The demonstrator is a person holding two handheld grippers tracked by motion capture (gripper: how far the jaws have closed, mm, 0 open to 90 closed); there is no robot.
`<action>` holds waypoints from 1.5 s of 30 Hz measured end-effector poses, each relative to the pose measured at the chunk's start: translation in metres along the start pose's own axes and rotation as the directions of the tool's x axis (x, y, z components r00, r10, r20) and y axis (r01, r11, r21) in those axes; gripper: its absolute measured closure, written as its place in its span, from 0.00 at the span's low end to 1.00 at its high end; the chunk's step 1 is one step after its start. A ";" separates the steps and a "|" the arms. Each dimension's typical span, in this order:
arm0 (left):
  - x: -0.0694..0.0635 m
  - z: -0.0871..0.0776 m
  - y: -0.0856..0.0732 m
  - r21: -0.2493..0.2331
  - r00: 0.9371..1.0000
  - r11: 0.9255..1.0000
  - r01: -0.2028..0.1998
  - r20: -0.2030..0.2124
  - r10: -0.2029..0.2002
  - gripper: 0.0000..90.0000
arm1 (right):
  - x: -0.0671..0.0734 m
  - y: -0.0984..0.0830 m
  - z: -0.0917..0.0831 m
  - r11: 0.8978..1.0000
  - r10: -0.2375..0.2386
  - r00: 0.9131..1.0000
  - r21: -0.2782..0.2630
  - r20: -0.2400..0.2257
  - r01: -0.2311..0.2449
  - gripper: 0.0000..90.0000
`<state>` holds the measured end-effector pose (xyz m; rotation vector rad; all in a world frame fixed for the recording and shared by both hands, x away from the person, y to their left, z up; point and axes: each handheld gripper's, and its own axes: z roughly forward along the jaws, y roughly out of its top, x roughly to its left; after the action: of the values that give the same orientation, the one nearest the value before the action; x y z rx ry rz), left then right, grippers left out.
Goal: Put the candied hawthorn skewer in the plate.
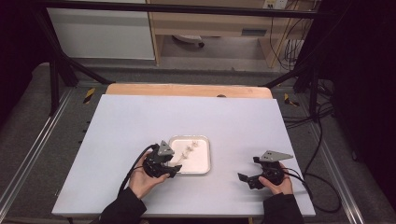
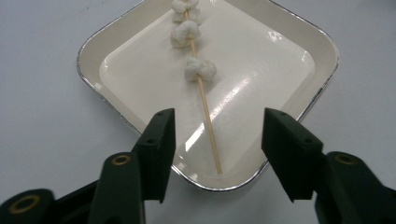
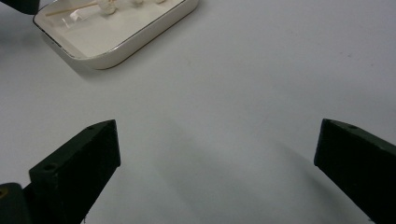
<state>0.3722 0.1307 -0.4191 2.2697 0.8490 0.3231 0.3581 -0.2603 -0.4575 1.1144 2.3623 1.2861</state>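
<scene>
A white square tray (image 1: 208, 156) sits on the pale table, slightly left of the middle. In it lies a thin wooden skewer (image 2: 208, 123) threaded with several white puffy pieces (image 2: 200, 69). My left gripper (image 2: 217, 135) hovers at the tray's near corner, open, its jaws standing on either side of the skewer's bare end without touching it. From above, the left gripper (image 1: 173, 169) sits at the tray's near left edge. My right gripper (image 1: 247, 169) rests over bare table to the right of the tray, open wide and holding nothing (image 3: 217, 154). The tray (image 3: 140, 39) and skewer (image 3: 70, 9) lie far off at its upper left.
A wooden strip (image 1: 187, 90) runs along the table's far edge. Metal frame rails and cables (image 1: 322, 140) flank the table on the floor to the right.
</scene>
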 end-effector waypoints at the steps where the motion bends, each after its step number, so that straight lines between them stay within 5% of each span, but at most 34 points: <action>1: 0.001 -0.002 0.000 0.004 1.000 1.000 -0.004 0.003 0.004 0.45 | 0.000 0.000 0.000 1.000 0.005 1.000 0.002 0.000 -0.005 0.01; 4: 0.004 -0.009 -0.003 0.009 1.000 1.000 -0.026 0.008 0.026 0.35 | 0.000 0.000 0.000 1.000 0.000 1.000 0.001 0.001 0.000 0.01; 15: 0.028 -0.034 -0.032 -0.027 1.000 1.000 0.006 -0.004 -0.006 0.16 | 0.000 0.000 -0.001 1.000 0.011 1.000 0.000 -0.001 -0.011 0.01; 34: 0.061 -0.054 -0.100 -0.084 0.988 0.987 0.135 -0.056 -0.140 0.11 | 0.000 -0.001 0.001 1.000 0.010 1.000 0.014 -0.003 -0.010 0.01; 45: 0.066 -0.056 -0.111 -0.094 0.987 0.984 0.149 -0.051 -0.154 0.10 | 0.001 -0.002 0.001 1.000 0.010 1.000 0.030 0.001 -0.010 0.01</action>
<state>0.3436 0.2645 -0.4537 2.1073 1.0111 0.3517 0.3572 -0.2593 -0.4593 1.1361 2.3861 1.2573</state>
